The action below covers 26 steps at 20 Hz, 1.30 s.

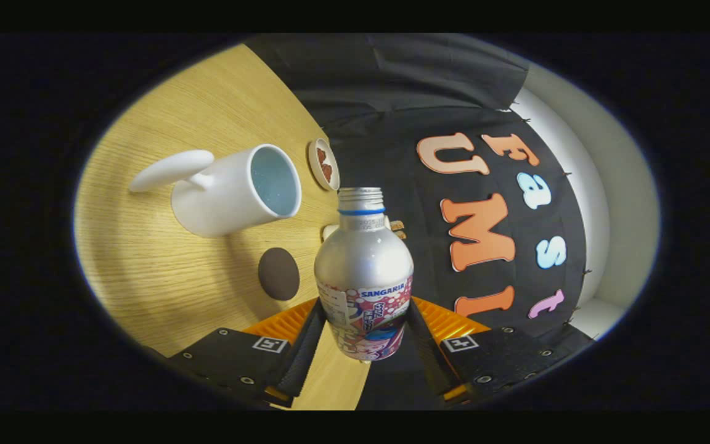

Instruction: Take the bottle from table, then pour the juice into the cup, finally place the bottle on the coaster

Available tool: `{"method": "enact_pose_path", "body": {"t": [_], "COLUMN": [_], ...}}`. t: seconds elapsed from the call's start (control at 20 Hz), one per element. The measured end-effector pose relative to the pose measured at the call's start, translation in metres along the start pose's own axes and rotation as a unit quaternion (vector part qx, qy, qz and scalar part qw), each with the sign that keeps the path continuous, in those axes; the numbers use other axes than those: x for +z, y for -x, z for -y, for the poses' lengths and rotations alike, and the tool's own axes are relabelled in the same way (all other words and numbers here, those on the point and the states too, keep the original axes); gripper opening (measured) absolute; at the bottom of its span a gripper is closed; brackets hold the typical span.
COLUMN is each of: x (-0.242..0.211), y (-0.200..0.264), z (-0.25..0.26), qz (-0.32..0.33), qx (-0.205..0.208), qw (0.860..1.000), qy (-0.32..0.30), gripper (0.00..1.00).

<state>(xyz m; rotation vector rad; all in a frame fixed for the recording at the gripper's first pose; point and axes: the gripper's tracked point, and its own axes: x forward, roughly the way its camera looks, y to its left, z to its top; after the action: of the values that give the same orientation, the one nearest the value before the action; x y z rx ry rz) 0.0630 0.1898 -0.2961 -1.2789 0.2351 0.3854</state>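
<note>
Gripper view: gripper [364, 330], 2 fingers clamped on a silver metal bottle with printed label [364, 277], uncapped, lifted and tilting toward the white ceramic cup [232, 191]. Pouring step under way. Afterwards, likely carry it to the round dark brown coaster [278, 274].

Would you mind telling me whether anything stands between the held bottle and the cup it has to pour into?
Nothing visible does. The gripper is shut on the bottle, whose uncapped neck points just beside the white cup. The dark round coaster lies flat on the table beside them, not in the way.
</note>
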Motion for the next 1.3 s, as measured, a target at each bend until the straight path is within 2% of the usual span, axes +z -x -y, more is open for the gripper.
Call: {"method": "enact_pose_path", "body": {"t": [0.65, 1.1, 1.3], "x": [0.007, 0.013, 0.012], "y": [-0.003, -0.005, -0.007], "z": [0.005, 0.01, 0.013], "qz": [0.014, 0.026, 0.023], "qx": [-0.038, -0.057, -0.059], "qw": [0.992, 0.983, 0.982], "qy": [0.117, 0.171, 0.176], "gripper": [0.76, 0.76, 0.76]}}
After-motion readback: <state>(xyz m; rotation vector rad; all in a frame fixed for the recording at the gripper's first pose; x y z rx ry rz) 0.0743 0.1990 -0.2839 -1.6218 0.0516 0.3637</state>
